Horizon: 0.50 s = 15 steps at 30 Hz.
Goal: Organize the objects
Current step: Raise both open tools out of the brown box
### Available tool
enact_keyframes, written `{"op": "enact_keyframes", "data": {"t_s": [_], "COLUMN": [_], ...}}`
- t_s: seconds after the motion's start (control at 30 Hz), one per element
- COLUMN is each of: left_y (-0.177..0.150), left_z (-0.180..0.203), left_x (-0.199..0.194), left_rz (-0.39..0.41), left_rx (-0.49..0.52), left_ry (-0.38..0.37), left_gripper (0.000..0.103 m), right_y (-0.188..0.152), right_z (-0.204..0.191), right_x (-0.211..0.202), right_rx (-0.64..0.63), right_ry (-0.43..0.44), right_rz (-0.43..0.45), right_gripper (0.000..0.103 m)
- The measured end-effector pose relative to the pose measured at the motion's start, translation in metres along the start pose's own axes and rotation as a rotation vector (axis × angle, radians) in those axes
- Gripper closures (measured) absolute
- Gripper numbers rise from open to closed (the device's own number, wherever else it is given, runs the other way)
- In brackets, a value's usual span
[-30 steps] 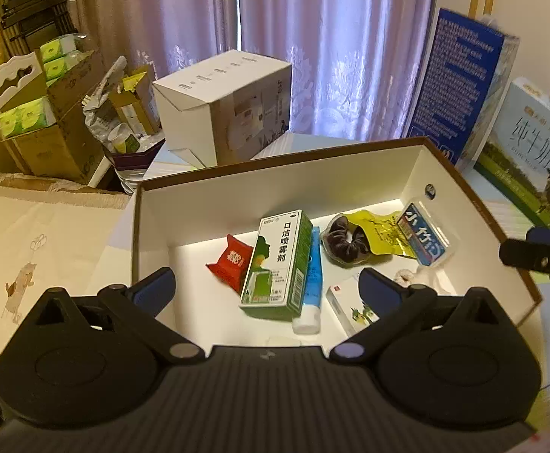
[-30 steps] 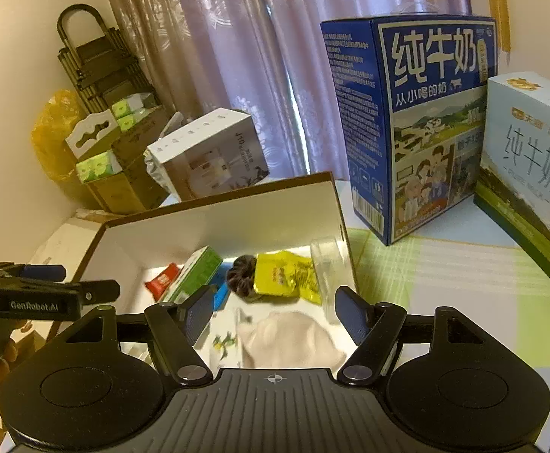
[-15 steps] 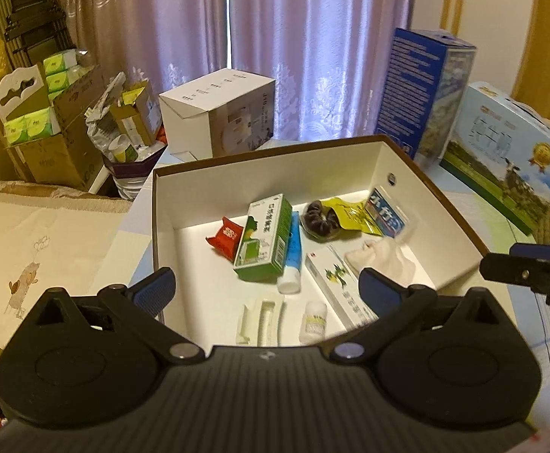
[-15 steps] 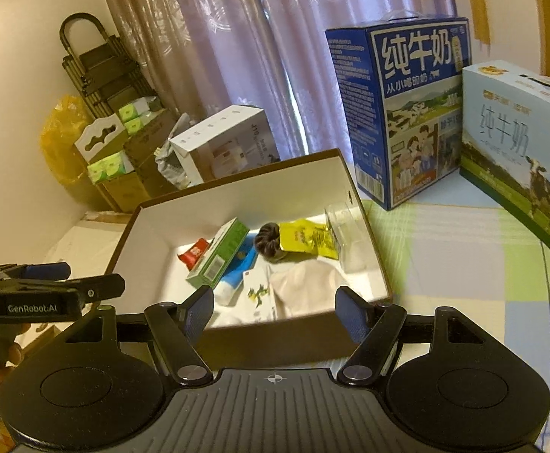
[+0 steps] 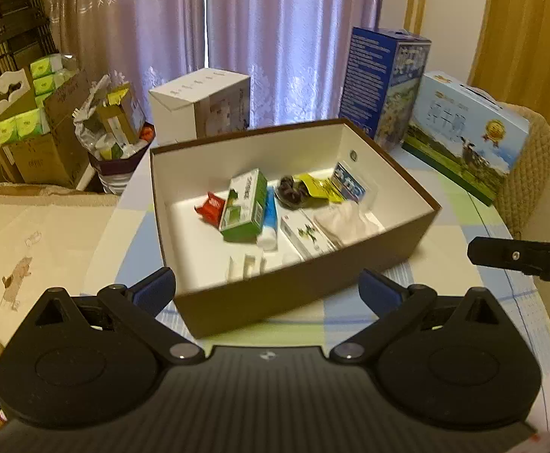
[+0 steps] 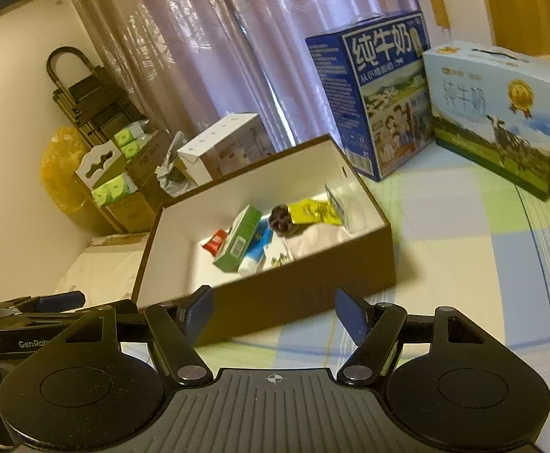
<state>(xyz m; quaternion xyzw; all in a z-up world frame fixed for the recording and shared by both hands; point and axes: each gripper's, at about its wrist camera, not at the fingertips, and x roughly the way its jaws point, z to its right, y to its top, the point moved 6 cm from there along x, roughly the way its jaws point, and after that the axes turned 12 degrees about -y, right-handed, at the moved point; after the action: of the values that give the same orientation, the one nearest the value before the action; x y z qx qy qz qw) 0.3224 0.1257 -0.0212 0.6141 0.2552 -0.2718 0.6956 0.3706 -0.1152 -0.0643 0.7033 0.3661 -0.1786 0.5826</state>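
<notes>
A brown box with a white inside (image 5: 301,294) (image 6: 297,294) stands on the checked tablecloth. In it lie a green carton (image 5: 245,205) (image 6: 239,238), a red sachet (image 5: 209,207), a blue-and-white tube (image 5: 268,222), a dark scrunchie (image 5: 290,192), a yellow packet (image 5: 318,187) (image 6: 312,211), a white cloth (image 5: 346,222) and other small packs. My left gripper (image 5: 267,288) hangs open and empty before the box's near wall. My right gripper (image 6: 274,311) is also open and empty, just short of the box. Its tip shows at the right of the left wrist view (image 5: 520,258).
Two milk cartons, dark blue (image 6: 373,90) and light blue (image 6: 497,109), stand at the back right of the table (image 6: 463,264). A white box (image 5: 203,107) sits behind the brown one. Cardboard boxes and bags (image 5: 48,124) crowd the left, by the curtain.
Both grippers have pulled back and risen from over the box interior to just outside its near wall; the box now looks smaller and farther. The jaws kept their width.
</notes>
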Motion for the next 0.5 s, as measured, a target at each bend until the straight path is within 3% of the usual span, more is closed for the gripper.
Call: {"op": "enact_keyframes", "data": {"t_s": [0.3, 0.5], "left_y": [-0.031, -0.055], "left_z": [0.013, 0.028], "left_x": [-0.033, -0.051], "left_rz": [-0.033, -0.045], "left_rx": [-0.014, -0.036], "left_ry": [0.000, 0.029], "left_gripper": [0.001, 0.001], "right_y": [-0.033, -0.051], "right_z": [-0.003, -0.003], "right_x": [-0.032, -0.049], "right_rx": [-0.047, -0.102], "right_ry": [-0.053, -0.033], "right_rz": [-0.040, -0.058], "right_gripper": [0.034, 0.034]}}
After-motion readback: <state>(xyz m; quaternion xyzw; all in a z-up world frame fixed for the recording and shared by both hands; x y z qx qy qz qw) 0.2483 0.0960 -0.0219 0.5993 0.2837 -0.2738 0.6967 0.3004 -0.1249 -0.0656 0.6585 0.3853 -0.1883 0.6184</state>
